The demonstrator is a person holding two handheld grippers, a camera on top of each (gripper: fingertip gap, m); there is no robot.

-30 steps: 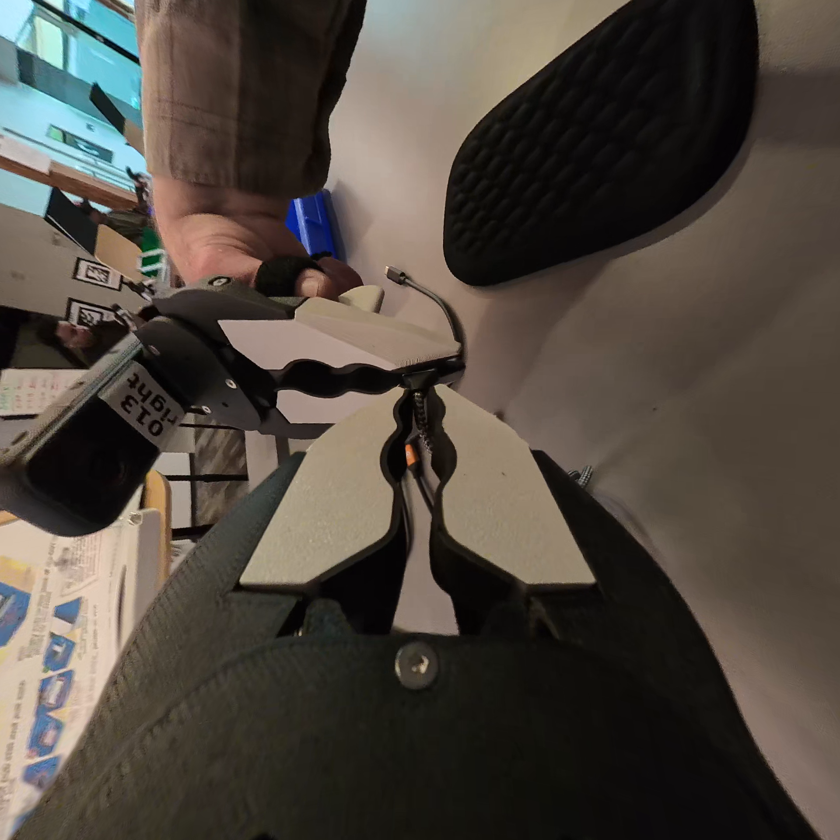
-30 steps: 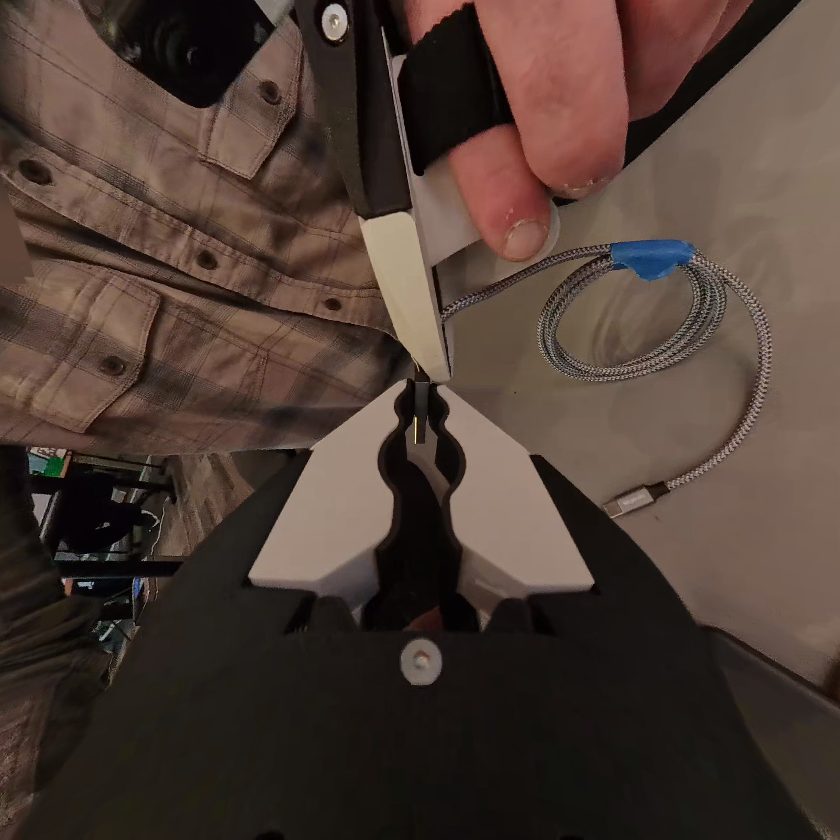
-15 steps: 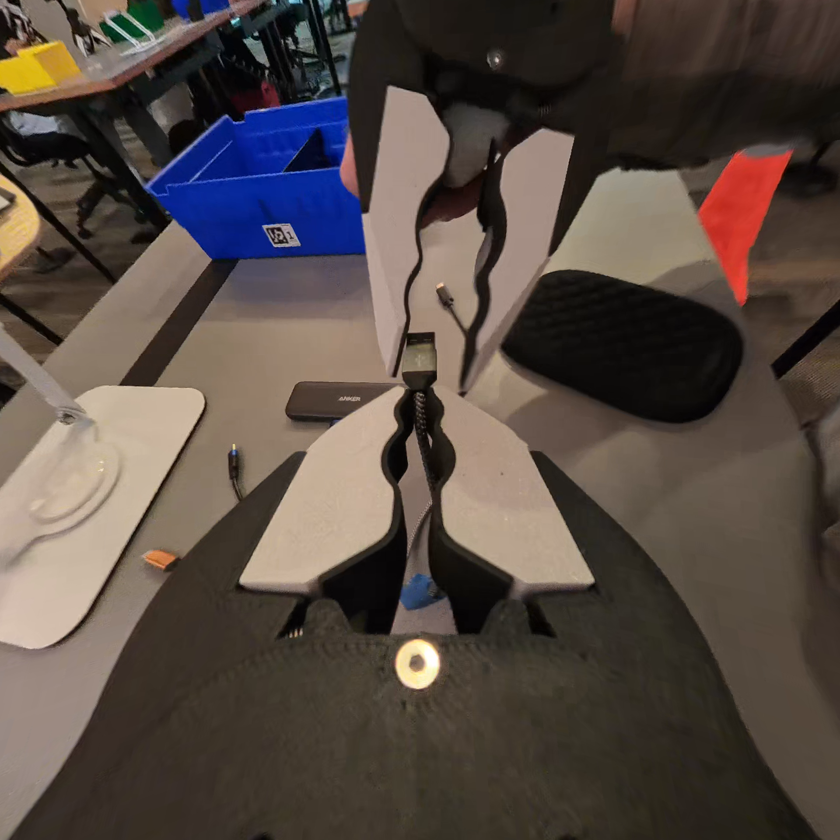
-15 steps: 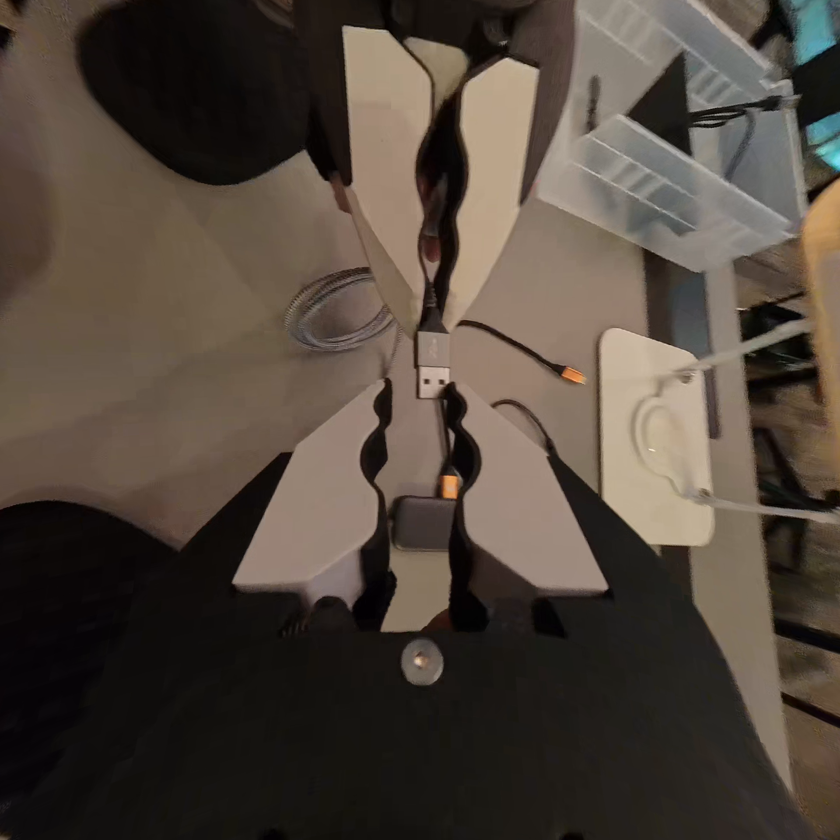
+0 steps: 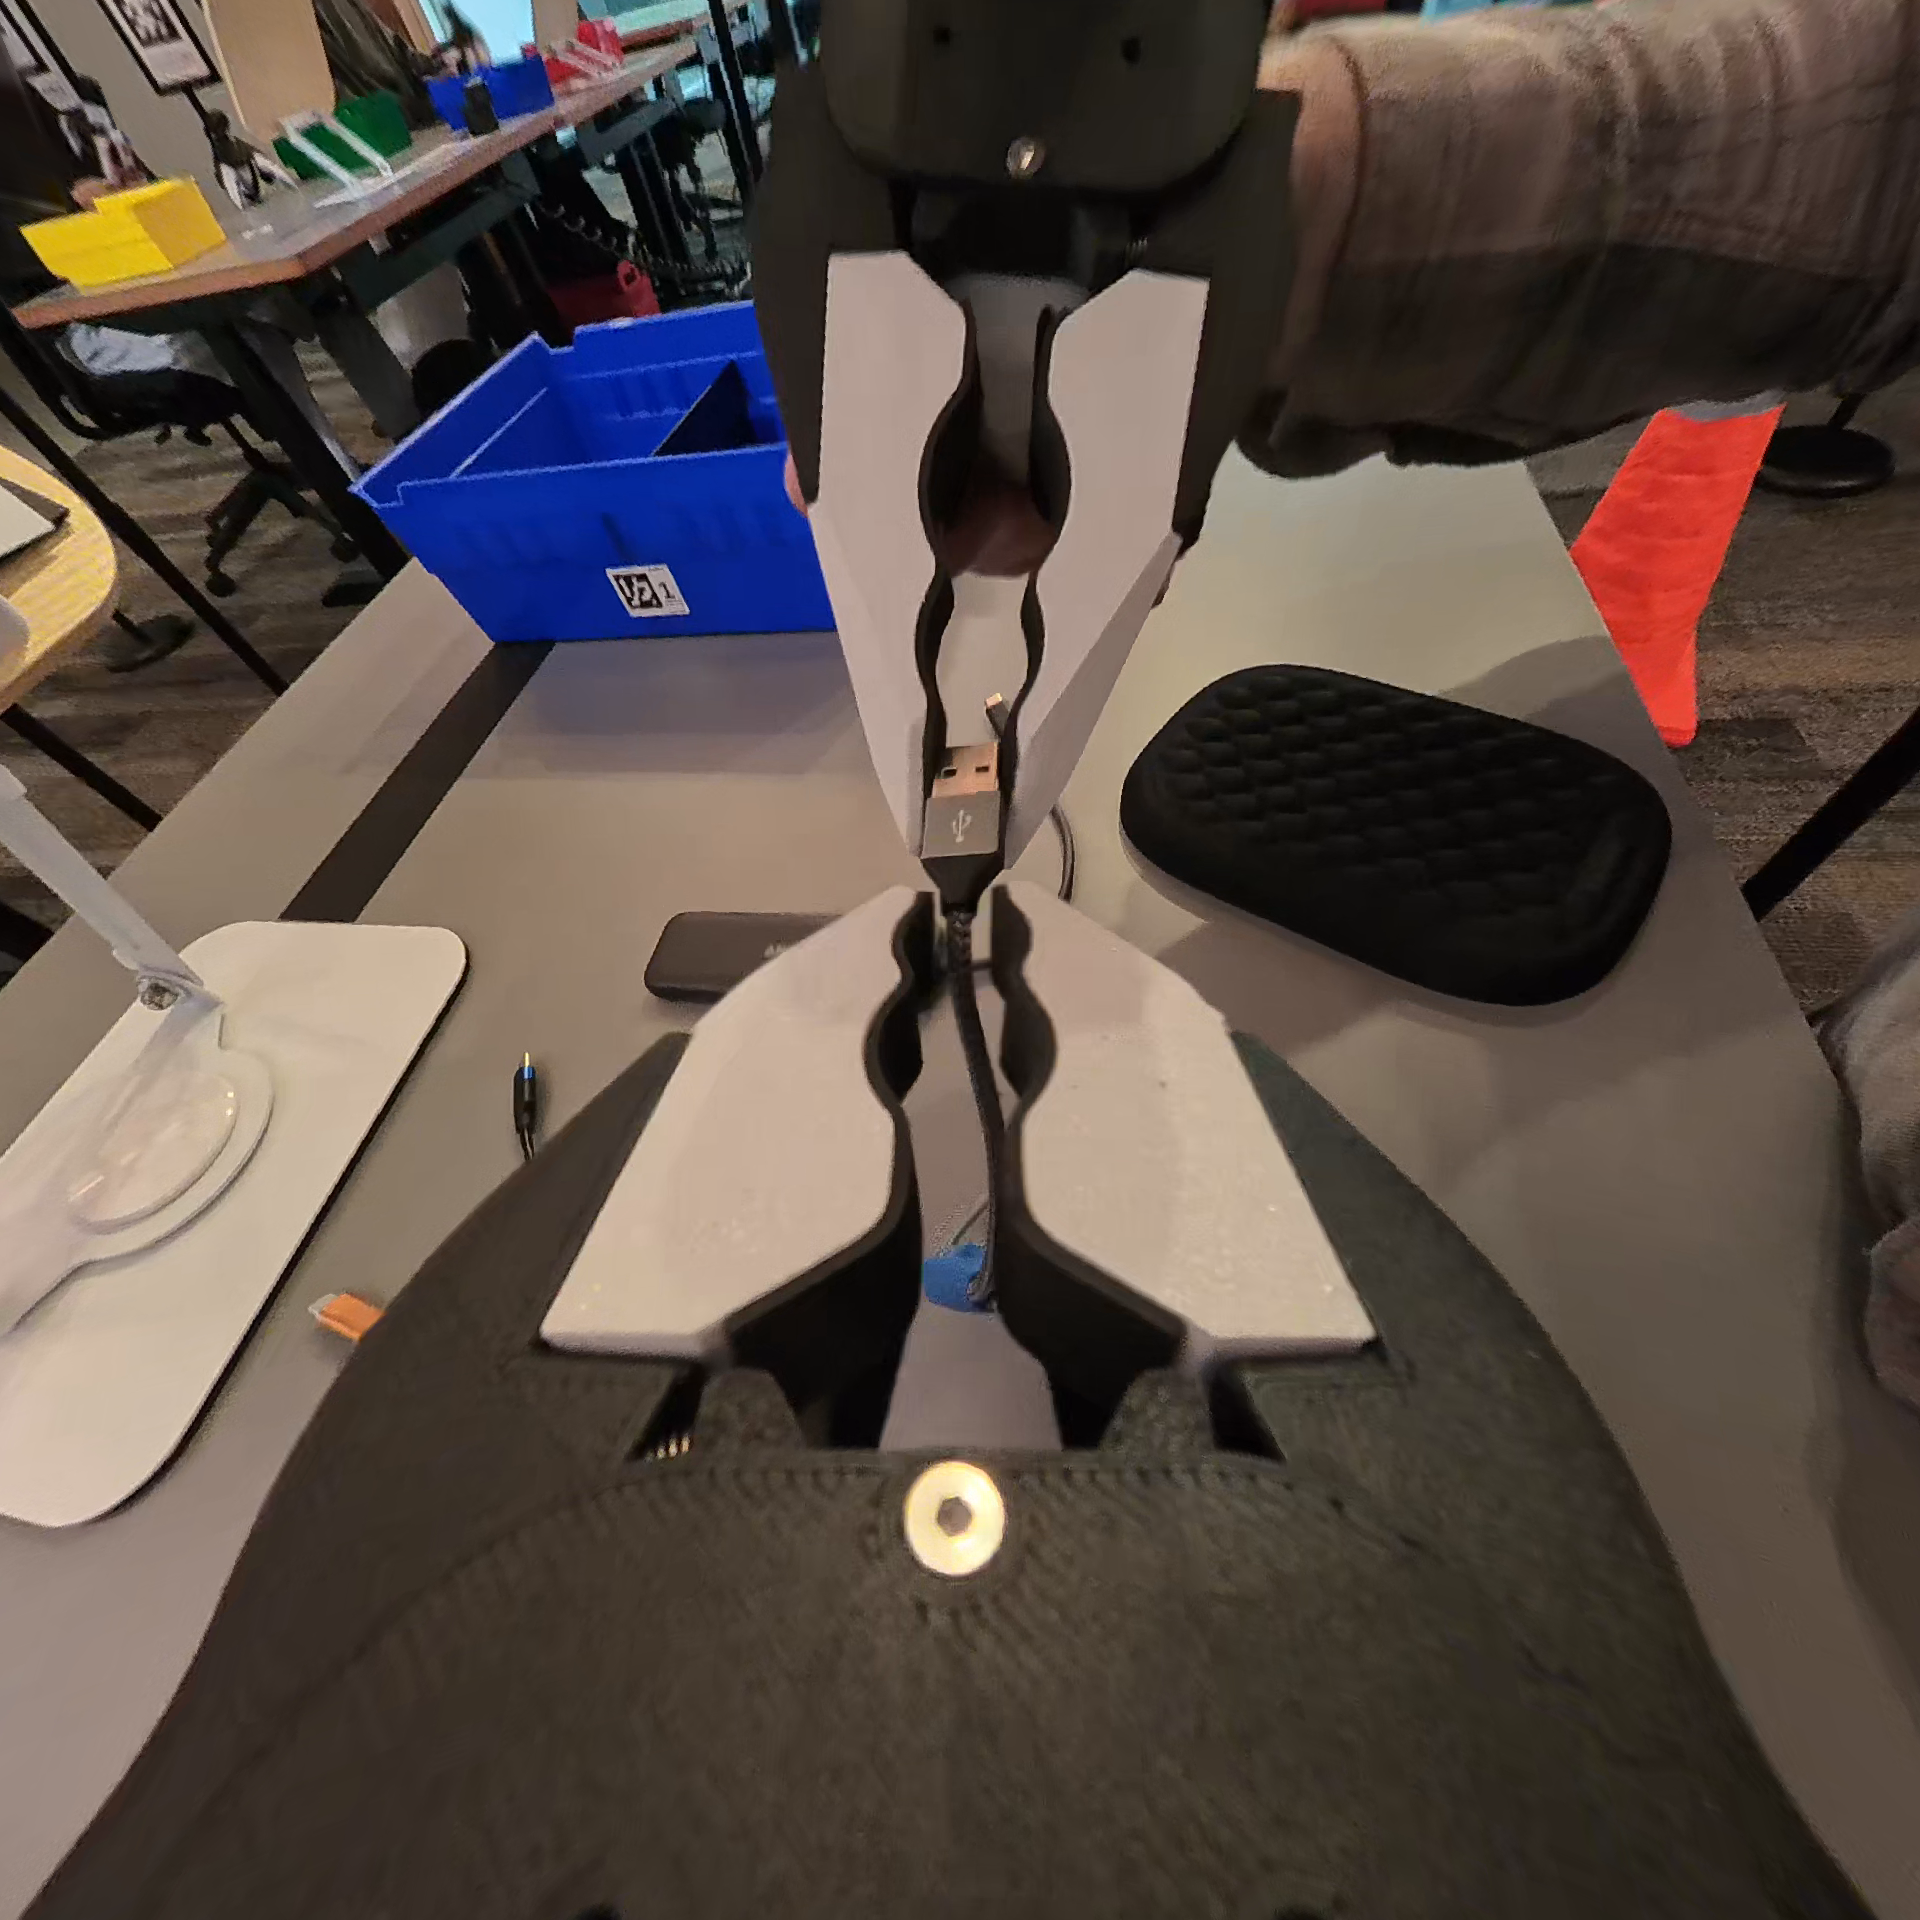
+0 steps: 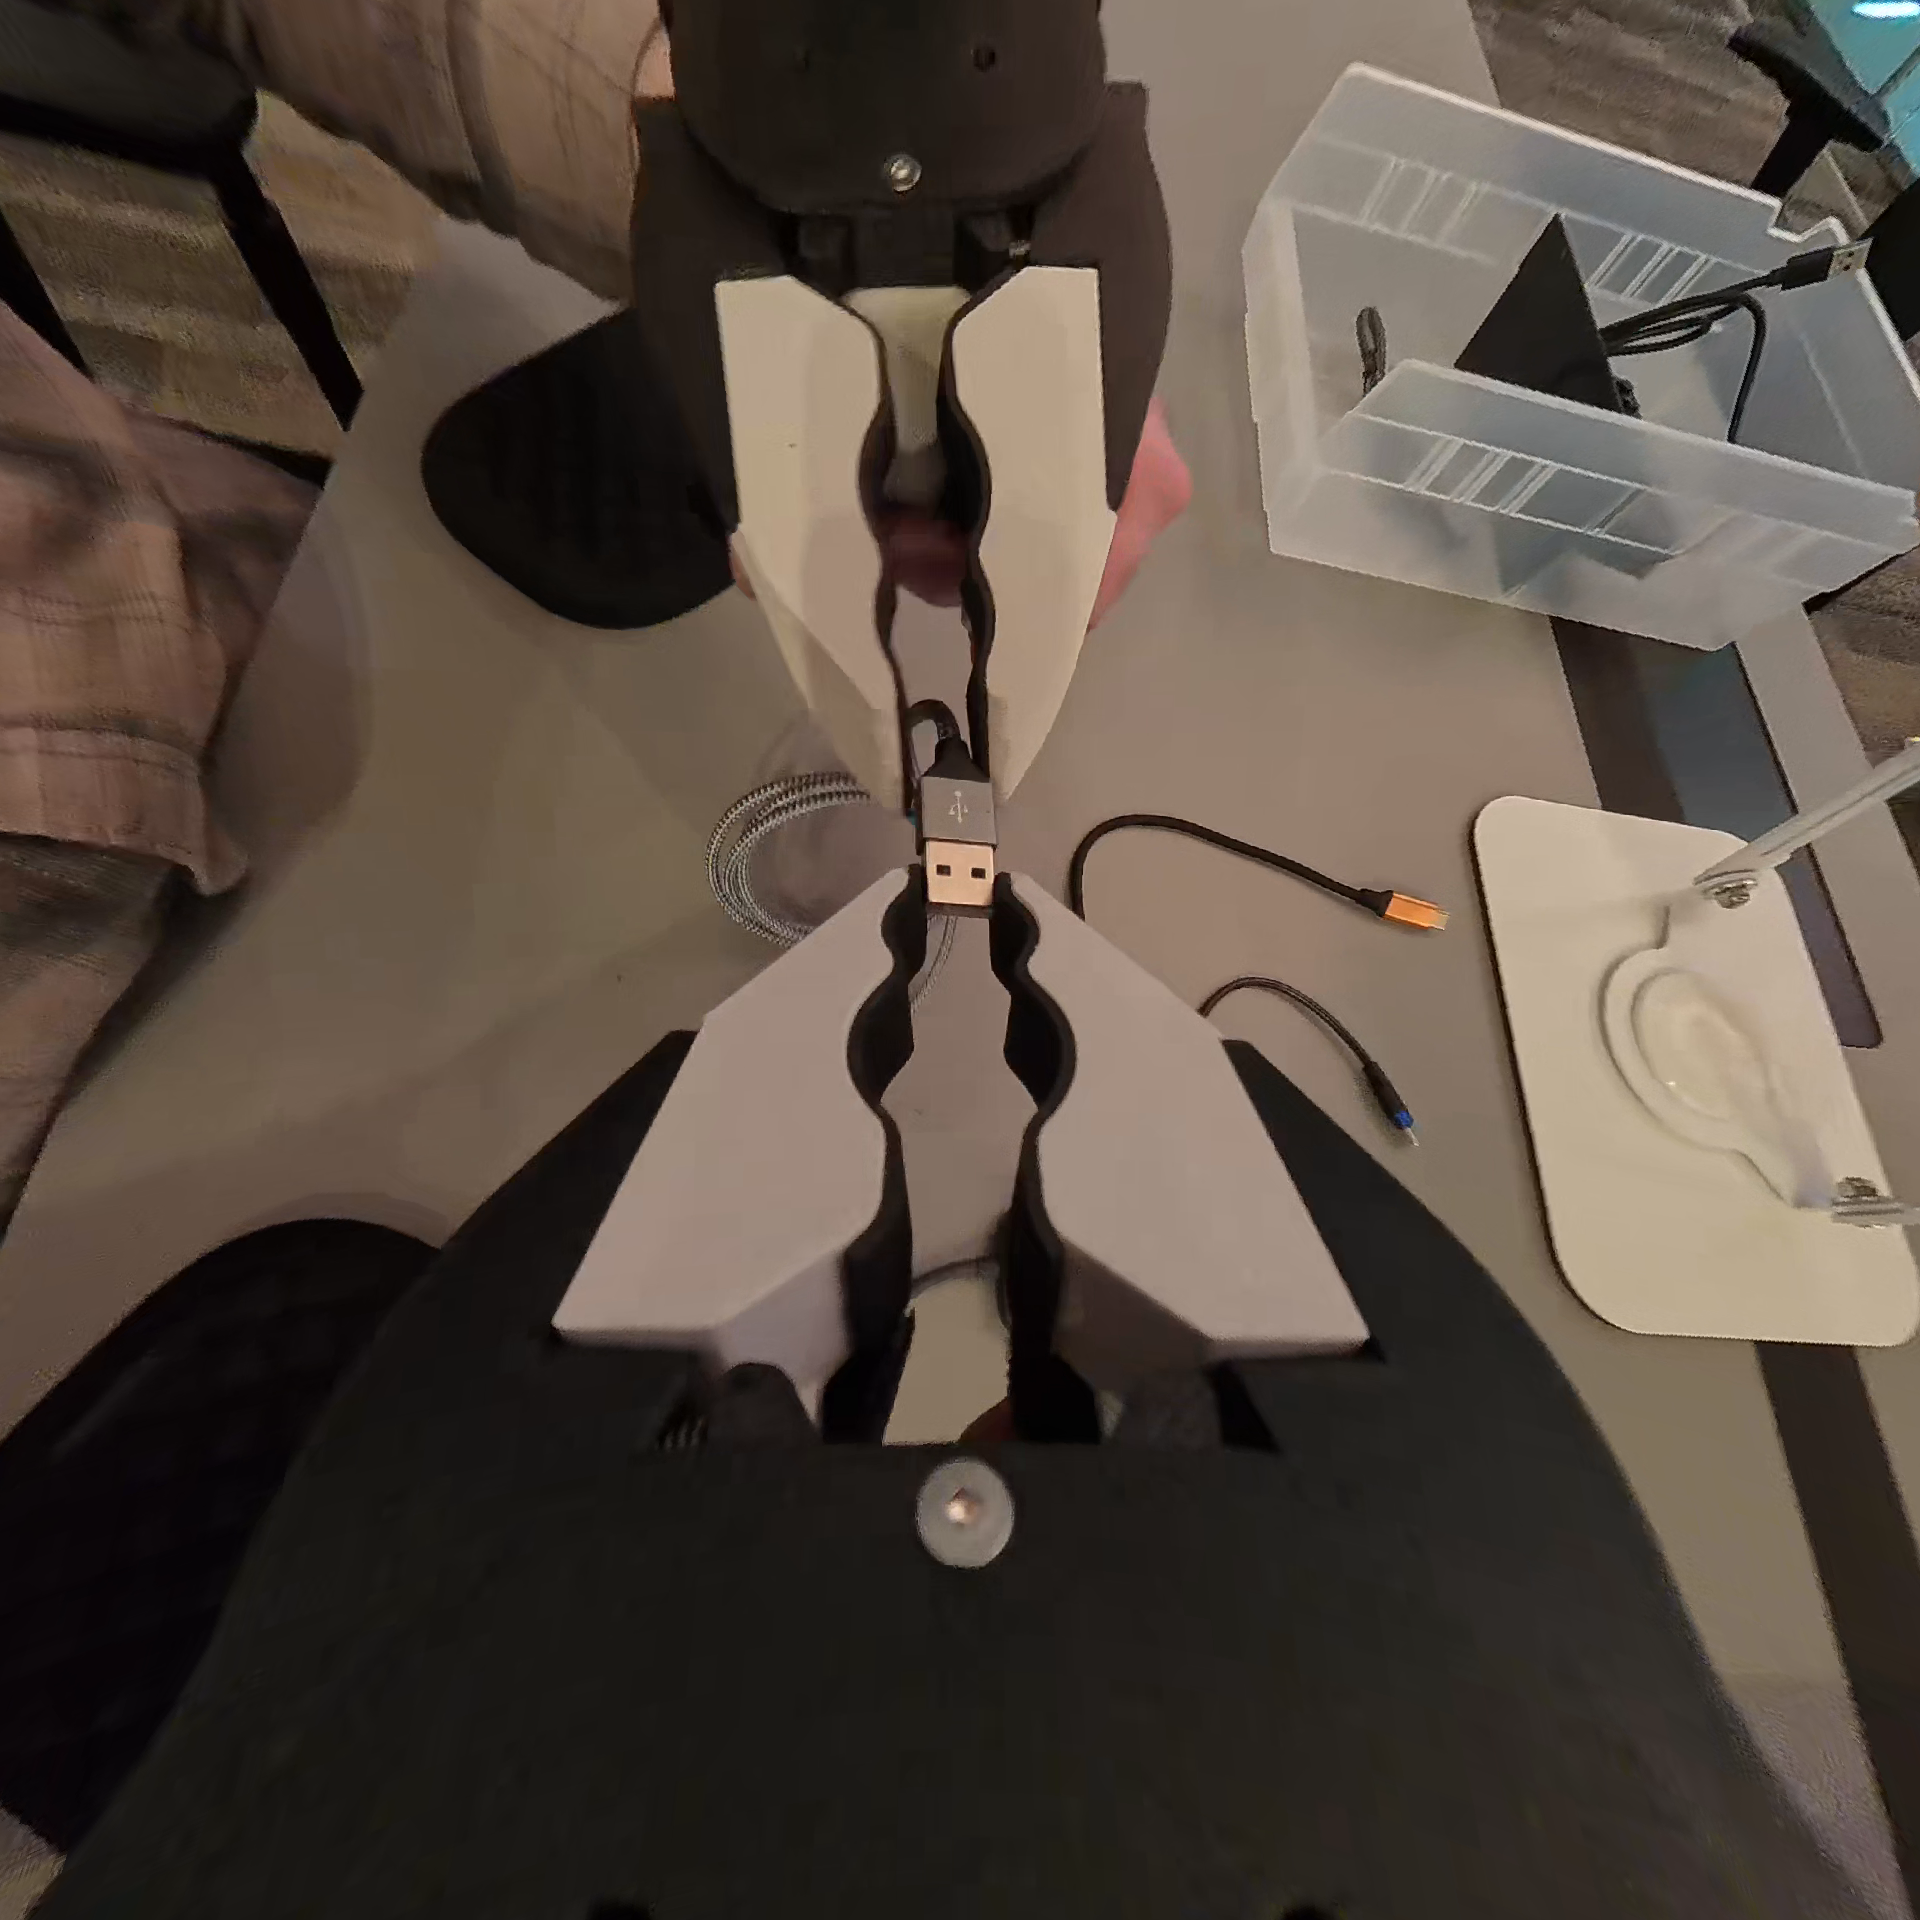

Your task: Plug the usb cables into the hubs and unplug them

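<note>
A grey USB-A plug [image 5: 966, 826] on a braided cable [image 5: 977, 1049] hangs in the air between my two grippers, which face each other tip to tip above the grey table [image 5: 623, 790]. My left gripper [image 5: 956, 904] is shut on the cable just behind the plug. My right gripper [image 6: 958, 888] is shut on the plug's metal end [image 6: 961, 878]. The cable's coil [image 6: 769, 862], bound with blue tape [image 5: 956, 1273], lies on the table below. A black hub [image 5: 727, 940] lies on the table, partly hidden behind my left gripper's fingers.
A black padded rest [image 5: 1392, 831] lies right of the hub, a blue bin [image 5: 582, 520] stands behind. A white lamp base [image 5: 208, 1143] sits left. A clear bin [image 6: 1558, 499] holds cables. An orange-ended cable [image 6: 1392, 909] and a blue-tipped cable [image 6: 1382, 1091] lie loose. Only a small space, under 4 cm, lies between the two pairs of fingers.
Both grippers have turned from crossing at right angles to facing each other tip to tip. The right gripper's jaws have narrowed and closed on the plug's metal end. The left still holds the cable.
</note>
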